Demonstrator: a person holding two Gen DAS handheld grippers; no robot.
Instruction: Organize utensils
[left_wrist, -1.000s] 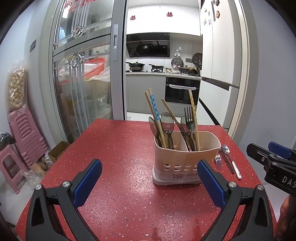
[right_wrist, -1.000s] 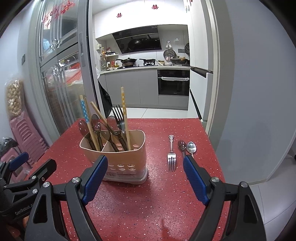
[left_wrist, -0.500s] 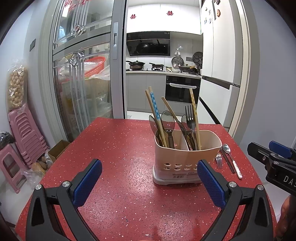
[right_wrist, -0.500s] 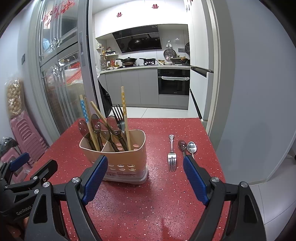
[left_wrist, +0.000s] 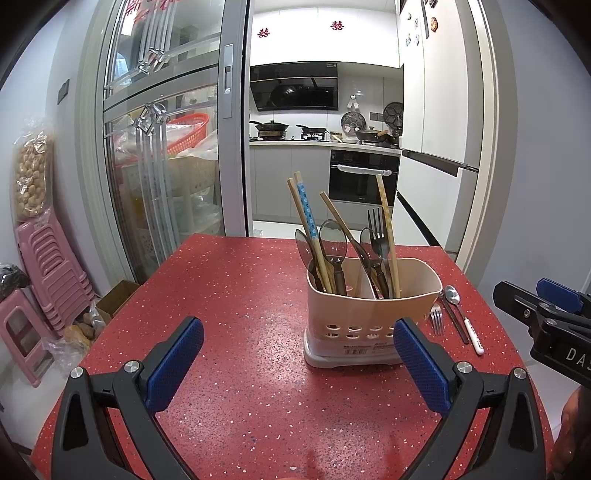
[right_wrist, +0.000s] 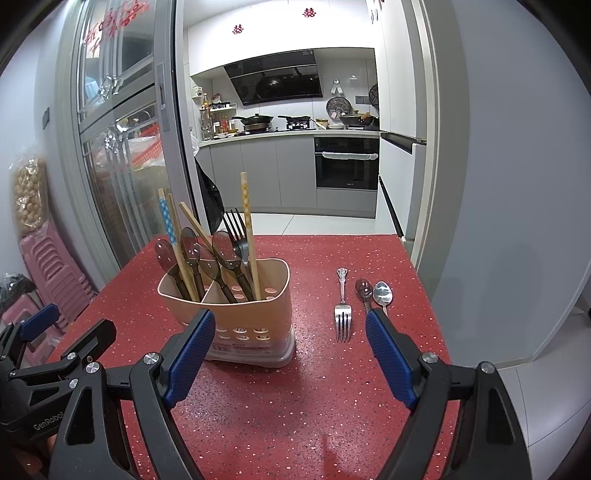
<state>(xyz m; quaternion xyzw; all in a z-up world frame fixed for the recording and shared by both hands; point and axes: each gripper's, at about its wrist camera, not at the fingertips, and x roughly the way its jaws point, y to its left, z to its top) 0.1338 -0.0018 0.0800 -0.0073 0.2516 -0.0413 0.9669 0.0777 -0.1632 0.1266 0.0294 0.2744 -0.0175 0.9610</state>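
Nothing moved, both tongs (left_wrist: 297, 343) (right_wrist: 290, 341) still open

My fingers (right_wrist: 192, 354) wear dimpled blue rubbery pads. The worktop (right_wrist: 314, 387) is glossy speckled red; the caddy (right_wrist: 255, 314) matt beige plastic; the fork (right_wrist: 342, 306) shiny metal; the chopsticks (right_wrist: 248, 229) look wooden.

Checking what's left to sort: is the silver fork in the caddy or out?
Out: the silver fork lies flat on the red table, beside the caddy.
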